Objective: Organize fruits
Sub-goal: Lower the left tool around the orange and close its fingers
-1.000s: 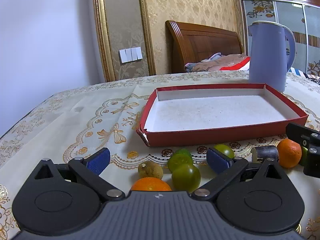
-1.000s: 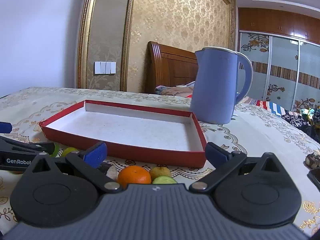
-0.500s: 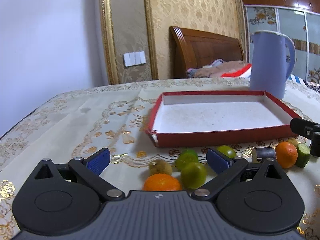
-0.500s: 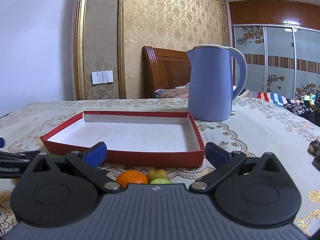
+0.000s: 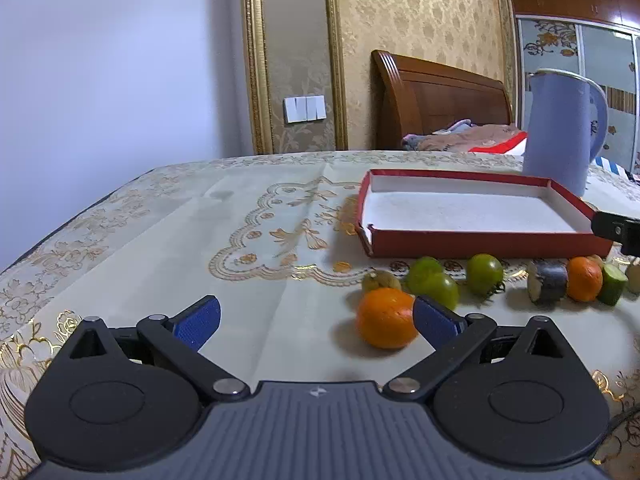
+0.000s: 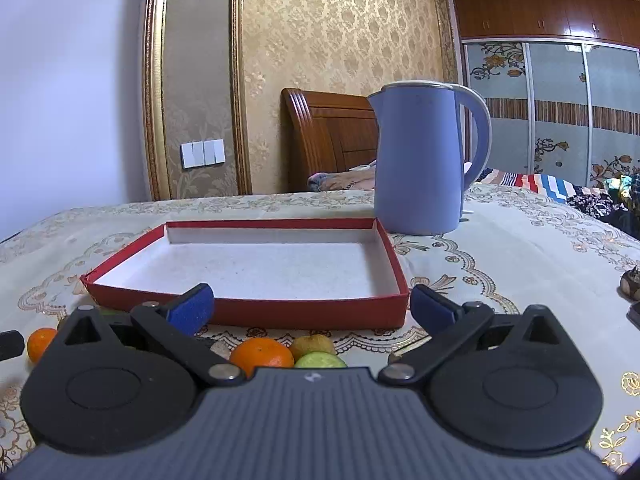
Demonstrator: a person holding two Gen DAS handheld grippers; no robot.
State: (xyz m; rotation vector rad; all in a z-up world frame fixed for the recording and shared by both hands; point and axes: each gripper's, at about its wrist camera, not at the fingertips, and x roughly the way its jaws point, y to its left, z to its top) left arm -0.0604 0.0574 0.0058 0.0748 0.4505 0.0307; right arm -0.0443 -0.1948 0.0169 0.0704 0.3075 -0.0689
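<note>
In the left wrist view, the left gripper (image 5: pixel 316 322) gapes empty; every fruit, including the orange (image 5: pixel 386 323), lies in front of the bare red tray (image 5: pixel 492 243).

In the right wrist view, the right gripper (image 6: pixel 310 304) is spread, holding nothing; the tangerine (image 6: pixel 262 356) is probably untouched. Nothing is sorted yet.

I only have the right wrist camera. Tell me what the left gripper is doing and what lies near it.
Observer: The left gripper is open and holds nothing.
Operator: Name the nearest fruit to it.
Observer: A large orange sits on the cloth, just beyond its right finger.
Operator: List what lies between that orange and my side.
Observer: Three green round fruits sit in front of the red tray, then a dark cut piece beside a smaller orange.
</note>
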